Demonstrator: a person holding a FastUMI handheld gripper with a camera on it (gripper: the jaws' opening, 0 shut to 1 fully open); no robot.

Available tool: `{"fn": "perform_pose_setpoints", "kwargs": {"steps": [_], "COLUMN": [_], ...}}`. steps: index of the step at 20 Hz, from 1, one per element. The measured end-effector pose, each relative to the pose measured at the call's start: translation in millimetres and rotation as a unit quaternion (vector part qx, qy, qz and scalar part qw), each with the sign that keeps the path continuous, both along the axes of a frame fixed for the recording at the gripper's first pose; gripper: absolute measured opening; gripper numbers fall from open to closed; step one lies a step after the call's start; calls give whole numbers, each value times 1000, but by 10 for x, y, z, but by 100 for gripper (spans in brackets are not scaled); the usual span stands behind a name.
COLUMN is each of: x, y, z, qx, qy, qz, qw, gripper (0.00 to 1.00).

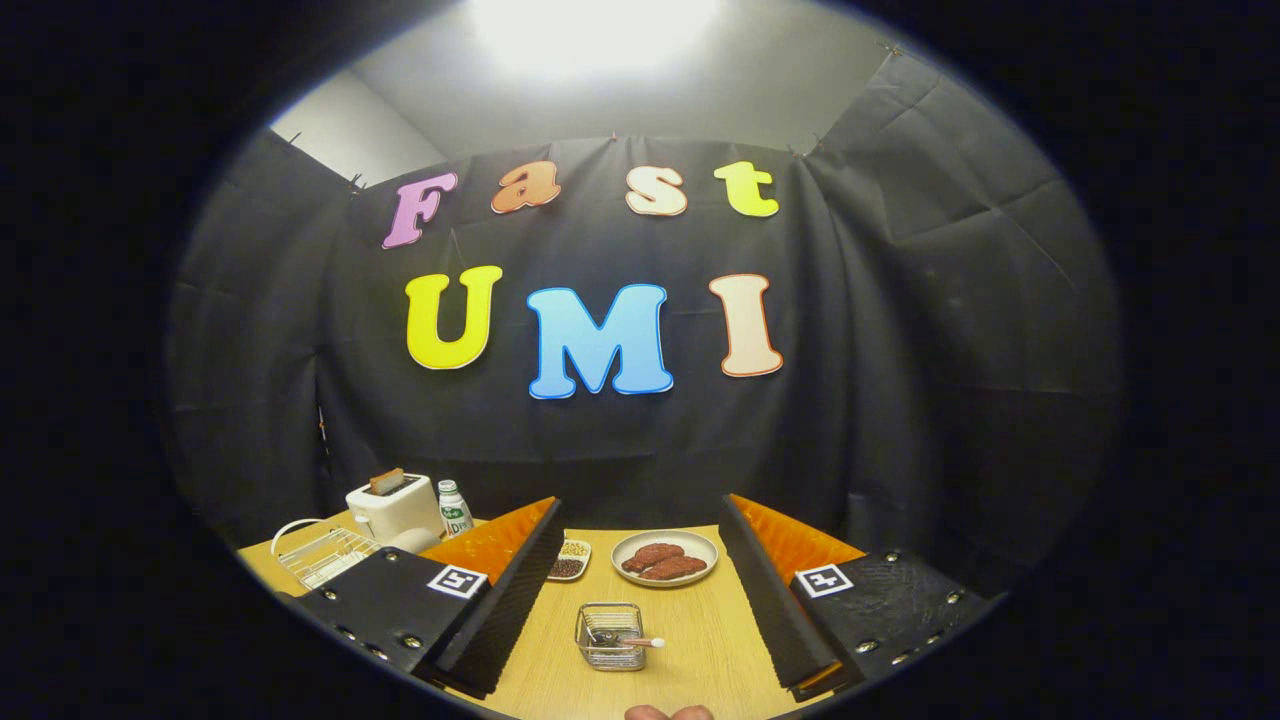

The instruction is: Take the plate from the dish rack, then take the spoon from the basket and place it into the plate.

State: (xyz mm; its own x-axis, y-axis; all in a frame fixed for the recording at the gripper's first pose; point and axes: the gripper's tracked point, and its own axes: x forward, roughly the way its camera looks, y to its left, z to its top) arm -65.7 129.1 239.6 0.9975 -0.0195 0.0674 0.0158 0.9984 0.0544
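White wire dish rack sitting far left on the wooden counter, boxy toaster behind, gripper hanging wide open, square wire basket holding the spoon between its fingers, round plate of sausages lying beyond

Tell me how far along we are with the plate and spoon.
Nothing looks done yet. The dish rack stands at the table's far left beside the toaster; whether the plate is in it I cannot tell. The spoon lies in the wire basket, between the open, empty jaws of the gripper. Left: fetch the plate, then move the spoon into it.
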Motion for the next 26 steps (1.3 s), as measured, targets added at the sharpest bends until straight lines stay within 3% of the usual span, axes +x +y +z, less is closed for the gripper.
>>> {"fn": "perform_pose_setpoints", "kwargs": {"steps": [7, 14, 20, 26], "x": [110, 351, 476, 656], "y": [357, 1169, 1860, 2428], "z": [52, -124, -476, -781], "qx": [12, 36, 88, 87], "qy": [41, 144, 257, 341], "qz": [9, 81, 137, 171], "qw": [999, 986, 953, 920], "gripper": [96, 97, 97, 97]}}
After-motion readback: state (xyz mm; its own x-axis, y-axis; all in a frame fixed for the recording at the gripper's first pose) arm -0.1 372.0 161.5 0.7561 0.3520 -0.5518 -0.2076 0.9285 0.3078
